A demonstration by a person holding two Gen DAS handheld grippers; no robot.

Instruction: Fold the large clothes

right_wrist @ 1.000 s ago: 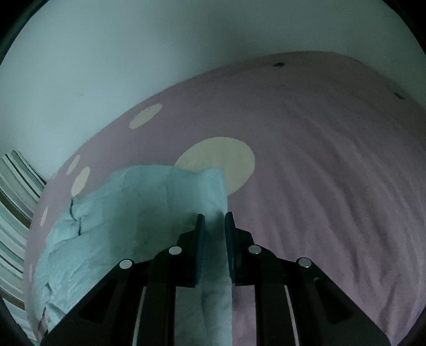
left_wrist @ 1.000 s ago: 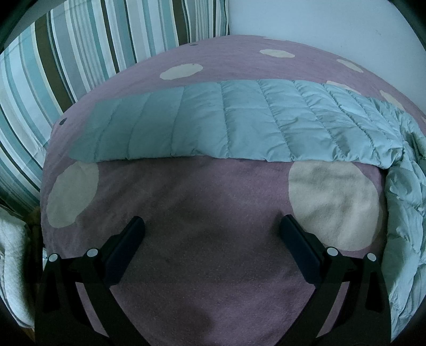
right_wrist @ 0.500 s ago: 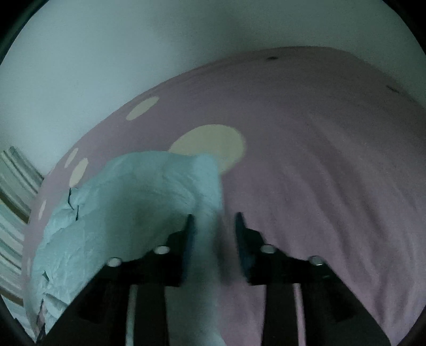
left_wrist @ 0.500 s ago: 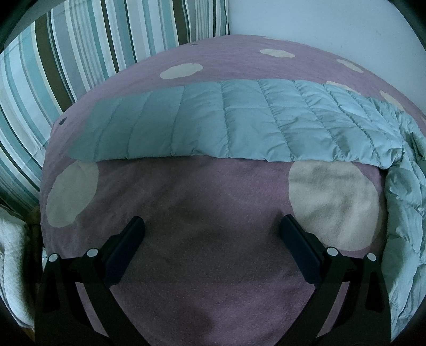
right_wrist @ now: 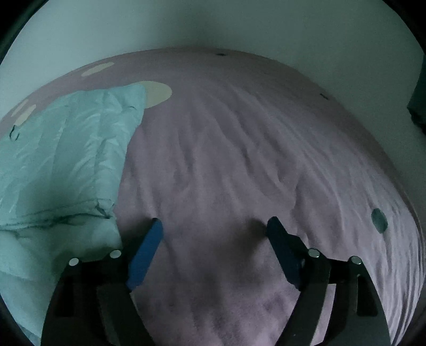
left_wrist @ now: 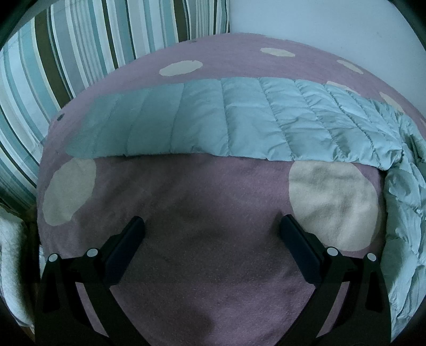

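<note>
Left wrist view: your left claw [left_wrist: 211, 226] hangs spread wide over the purple blanket [left_wrist: 213, 266], nothing between its fingers. Ahead of it the pale teal quilted jacket [left_wrist: 239, 122] lies flat on the bed, a long band of it running straight across the picture from left to right, its stitched channels crossing the band. The near edge sits just beyond two cream dots [left_wrist: 335, 205] in the blanket. At the right end the jacket bunches up and turns toward you, running down the right rim of the view. Striped bedding [left_wrist: 66, 66] rises behind the bed on the left, a plain pale wall [left_wrist: 319, 21] at the back.

Over on the right wrist view, your right claw [right_wrist: 213, 226] is opening, and only bare blanket shows between the blue pads [right_wrist: 145, 255]. The jacket has been let go; its crumpled bulk [right_wrist: 66, 159] lies just left of the left finger, with one corner reaching away from you and overlapping a cream dot [right_wrist: 158, 93]. The blanket to the right is rippled with soft creases.
</note>
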